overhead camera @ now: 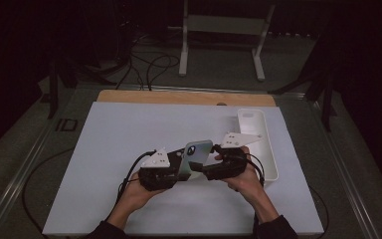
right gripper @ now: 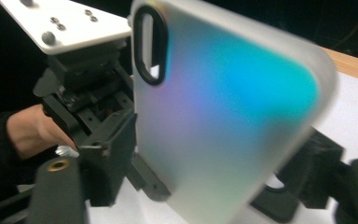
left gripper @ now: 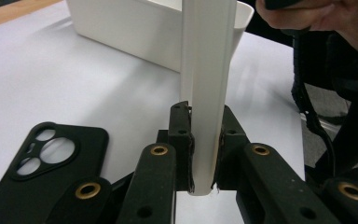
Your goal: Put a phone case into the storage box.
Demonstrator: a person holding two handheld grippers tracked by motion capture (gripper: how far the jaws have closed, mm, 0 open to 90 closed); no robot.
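Two claws [overhead camera: 195, 169] tight on iridescent phone case [overhead camera: 197, 152]

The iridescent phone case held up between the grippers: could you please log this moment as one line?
iridescent phone case: upright, off table | left gripper: shut on its edge | right gripper: at case, grip unclear | black phone case: flat on table | white bin: right

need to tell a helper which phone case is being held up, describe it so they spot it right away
Start at the white table, then look to its near middle where the person's two grippers meet. Standing upright between them is the iridescent phone case, clamped at its lower edge by the left gripper. Unlike the black phone case lying flat on the table, it is frosted, with a blue-to-purple sheen and a single oval camera cutout.
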